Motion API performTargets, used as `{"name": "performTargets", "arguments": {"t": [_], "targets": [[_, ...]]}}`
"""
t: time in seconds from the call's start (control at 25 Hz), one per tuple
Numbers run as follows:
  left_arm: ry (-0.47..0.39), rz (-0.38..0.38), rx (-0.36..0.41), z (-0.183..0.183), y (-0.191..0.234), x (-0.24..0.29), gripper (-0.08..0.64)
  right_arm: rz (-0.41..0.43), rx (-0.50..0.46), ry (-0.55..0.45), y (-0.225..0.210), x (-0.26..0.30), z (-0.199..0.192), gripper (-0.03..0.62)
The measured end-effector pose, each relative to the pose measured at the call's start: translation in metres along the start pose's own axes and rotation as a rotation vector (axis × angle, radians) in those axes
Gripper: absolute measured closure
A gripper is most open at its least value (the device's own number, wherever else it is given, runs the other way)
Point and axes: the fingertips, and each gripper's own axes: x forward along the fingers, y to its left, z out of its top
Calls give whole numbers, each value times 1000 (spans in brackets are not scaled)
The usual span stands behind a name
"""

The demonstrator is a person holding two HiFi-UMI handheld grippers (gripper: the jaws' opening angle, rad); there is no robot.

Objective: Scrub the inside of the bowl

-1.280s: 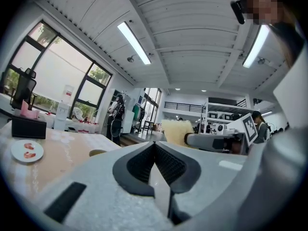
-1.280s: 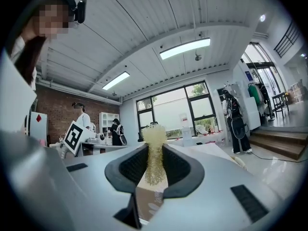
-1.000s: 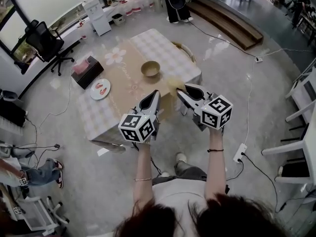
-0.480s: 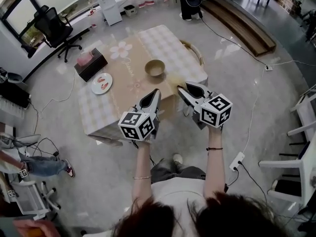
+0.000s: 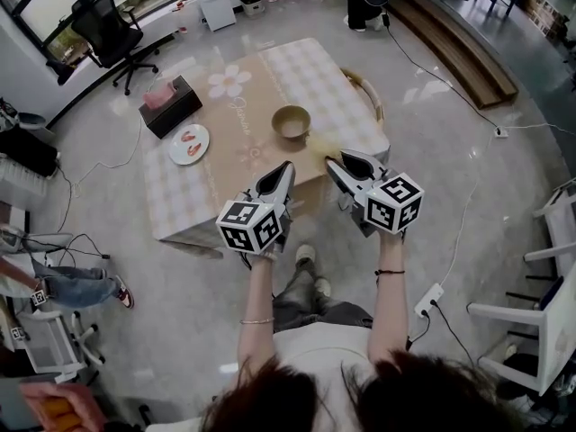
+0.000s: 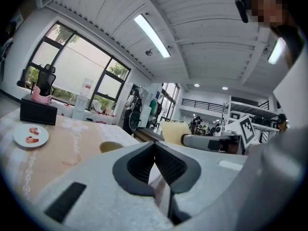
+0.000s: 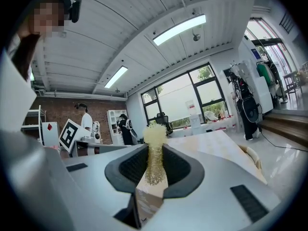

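A tan bowl (image 5: 292,121) stands on the table (image 5: 180,207), on its beige runner, near the right end. It also shows low in the left gripper view as the bowl (image 6: 111,147). My right gripper (image 5: 334,162) is shut on a yellow sponge (image 5: 317,148), whose rough edge stands up between the jaws as the sponge (image 7: 154,153). My left gripper (image 5: 286,166) is shut with nothing in it, its jaws meeting in a point. Both grippers hover at the table's near edge, short of the bowl.
A white plate (image 5: 189,143) with red food and a dark tissue box (image 5: 169,105) sit on the table's left half. A wicker basket (image 5: 367,89) hangs off the right side. Cables (image 5: 468,187) cross the floor, and an office chair (image 5: 106,27) stands at the far left.
The table and bowl have drifted lower and rightward in the head view as the person stepped closer. Both grippers keep the same pose and hold.
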Motion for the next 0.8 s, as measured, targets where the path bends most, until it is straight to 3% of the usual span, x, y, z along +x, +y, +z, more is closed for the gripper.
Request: {"name": "performTargets", "arguments": {"t": [0.44, 0.8], "targets": [[27, 7, -54, 0, 49, 43, 549, -11, 27, 24, -41, 47, -1, 514], [57, -33, -82, 5, 90, 81, 549, -19, 44, 34, -76, 91, 2, 514]]}}
